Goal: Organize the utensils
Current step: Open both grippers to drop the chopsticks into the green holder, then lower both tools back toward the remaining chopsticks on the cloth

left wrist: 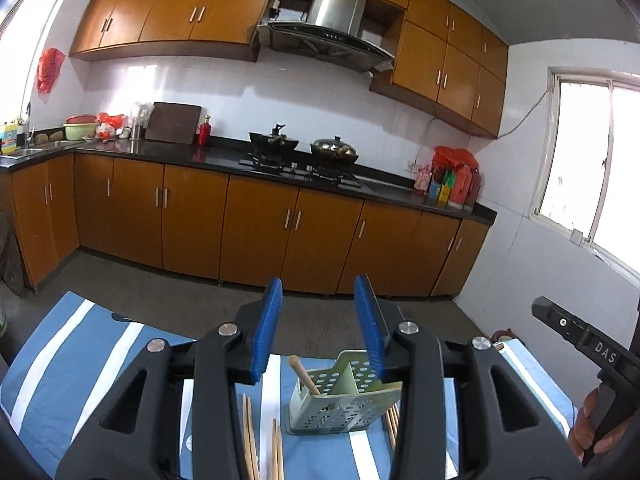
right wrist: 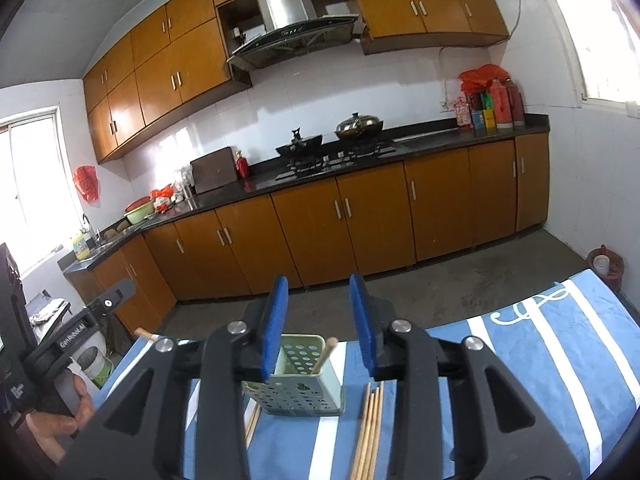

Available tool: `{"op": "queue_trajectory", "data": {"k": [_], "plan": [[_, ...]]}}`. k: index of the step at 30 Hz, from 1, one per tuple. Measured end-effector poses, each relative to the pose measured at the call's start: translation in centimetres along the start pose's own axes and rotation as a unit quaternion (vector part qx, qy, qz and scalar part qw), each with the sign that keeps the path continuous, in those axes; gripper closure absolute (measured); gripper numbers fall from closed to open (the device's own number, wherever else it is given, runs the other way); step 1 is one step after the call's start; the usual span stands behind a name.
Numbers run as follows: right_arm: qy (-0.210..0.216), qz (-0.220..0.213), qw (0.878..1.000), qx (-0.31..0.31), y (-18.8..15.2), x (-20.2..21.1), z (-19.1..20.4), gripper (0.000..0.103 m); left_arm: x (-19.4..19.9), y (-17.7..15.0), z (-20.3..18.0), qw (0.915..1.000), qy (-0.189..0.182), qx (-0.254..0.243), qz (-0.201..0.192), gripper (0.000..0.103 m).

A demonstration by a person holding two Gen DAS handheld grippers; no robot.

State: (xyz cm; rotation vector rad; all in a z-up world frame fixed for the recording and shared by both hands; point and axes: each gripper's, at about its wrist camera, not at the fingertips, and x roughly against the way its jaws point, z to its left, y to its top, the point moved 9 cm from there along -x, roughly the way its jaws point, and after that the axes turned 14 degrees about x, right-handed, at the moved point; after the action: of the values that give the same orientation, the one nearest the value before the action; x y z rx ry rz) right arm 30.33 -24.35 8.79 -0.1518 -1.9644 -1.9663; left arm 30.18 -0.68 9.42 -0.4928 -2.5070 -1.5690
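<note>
While our left gripper (left wrist: 318, 322) hangs above the near end of the table, its blue pads (left wrist: 267, 326) stand apart with nothing between them, and our right gripper (right wrist: 319, 322) shows the same: jaws parted, empty, pads (right wrist: 362, 322) clear of everything below. Just beyond both sets of fingertips we see the pale green utensil holder (left wrist: 344, 404), a perforated caddy with a divider, standing upright on the blue and white striped cloth (left wrist: 80, 344). One wooden stick (left wrist: 304, 374) leans inside it (in the compartment that falls on the left from the left wrist camera). Loose wooden chopsticks lie flat on the cloth on both sides of the holder: one set (left wrist: 250, 436) beside its left wall in the left wrist view, another set (right wrist: 370, 424) to its right in the right wrist view, close to the holder's base.

Off to the side we catch each other's tools: the right hand (left wrist: 588, 428) wrapped round its black handle, and the left hand (right wrist: 60, 420) likewise.

Farther out, across a grey floor (left wrist: 320, 320), run the orange-brown cabinets (left wrist: 256, 220), a dark counter (left wrist: 224, 156) with two woks on the hob (left wrist: 296, 160), and a steel range hood (left wrist: 332, 24).
</note>
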Motion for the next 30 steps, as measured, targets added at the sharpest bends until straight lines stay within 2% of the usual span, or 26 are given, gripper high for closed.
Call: {"op": "queue_trajectory", "data": {"k": [4, 7, 8, 13, 14, 17, 20, 24, 30], "plan": [[-0.014, 0.003, 1.0, -0.009, -1.6, 2.1, -1.5, 0.064, 1.7, 0.2, 1.2, 1.0, 0.006, 0.004, -0.006, 0.063], [-0.029, 0.023, 0.999, -0.016, -4.4, 3.0, -2.5, 0.062, 3.2, -0.8, 2.9, 0.9998, 0.019, 0.003, -0.003, 0.059], [-0.033, 0.038, 0.999, -0.017, -6.0, 3.0, -2.9, 0.062, 3.5, -1.4, 3.5, 0.9996, 0.027, 0.0, 0.001, 0.057], [-0.032, 0.126, 0.991, -0.028, -14.5, 1.0, -3.0, 0.062, 3.7, -6.5, 8.3, 0.9957, 0.079, -0.009, 0.049, 0.056], [-0.026, 0.155, 0.987, -0.035, -17.0, 0.1, -2.7, 0.066, 3.6, -7.7, 9.4, 0.9942, 0.088, -0.008, 0.062, 0.056], [-0.003, 0.204, 0.978, -0.04, -21.4, -1.4, -1.0, 0.081, 3.4, -11.1, 12.4, 0.9887, 0.112, 0.001, 0.099, 0.056], [0.018, 0.24, 0.97, -0.044, -25.0, -2.3, 1.1, 0.086, 3.2, -14.1, 14.5, 0.9828, 0.129, 0.011, 0.132, 0.056], [0.026, 0.265, 0.963, -0.032, -27.3, -3.2, 2.6, 0.088, 3.2, -16.4, 15.7, 0.9779, 0.141, 0.014, 0.154, 0.056], [0.027, 0.285, 0.958, -0.027, -28.2, -4.2, 3.0, 0.09, 3.3, -18.0, 16.0, 0.9752, 0.141, 0.015, 0.17, 0.056]]}}
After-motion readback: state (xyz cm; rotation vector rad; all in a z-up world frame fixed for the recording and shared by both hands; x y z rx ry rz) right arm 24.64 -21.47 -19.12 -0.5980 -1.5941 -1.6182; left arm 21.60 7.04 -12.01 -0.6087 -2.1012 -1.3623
